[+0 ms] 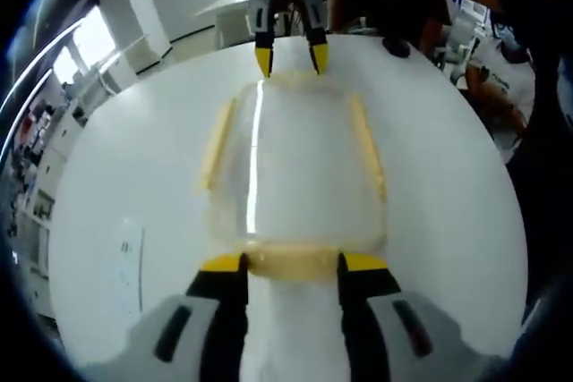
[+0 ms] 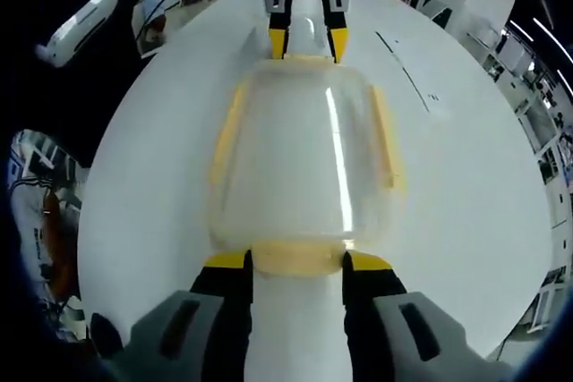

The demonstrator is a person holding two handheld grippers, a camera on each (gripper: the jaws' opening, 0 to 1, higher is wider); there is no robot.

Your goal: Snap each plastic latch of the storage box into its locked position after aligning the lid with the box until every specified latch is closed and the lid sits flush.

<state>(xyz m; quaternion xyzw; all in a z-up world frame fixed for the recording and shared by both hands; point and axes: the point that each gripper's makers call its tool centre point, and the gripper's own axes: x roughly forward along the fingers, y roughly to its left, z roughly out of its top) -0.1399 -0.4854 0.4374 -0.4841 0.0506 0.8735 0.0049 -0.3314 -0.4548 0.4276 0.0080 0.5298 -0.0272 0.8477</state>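
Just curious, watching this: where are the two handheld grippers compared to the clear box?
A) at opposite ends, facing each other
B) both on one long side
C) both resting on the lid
A: the left gripper brackets the near end latch of the box, and the right gripper faces it from the far end.

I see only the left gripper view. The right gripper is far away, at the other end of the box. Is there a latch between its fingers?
Observer: Yes. In the right gripper view a yellow end latch lies between the fingers of the right gripper, with one yellow fingertip at each end of it.
Operator: Do the fingers squeeze this latch?
Observer: The fingers stand wide apart and their tips sit close against the ends of the latch. I cannot tell whether they press on it.
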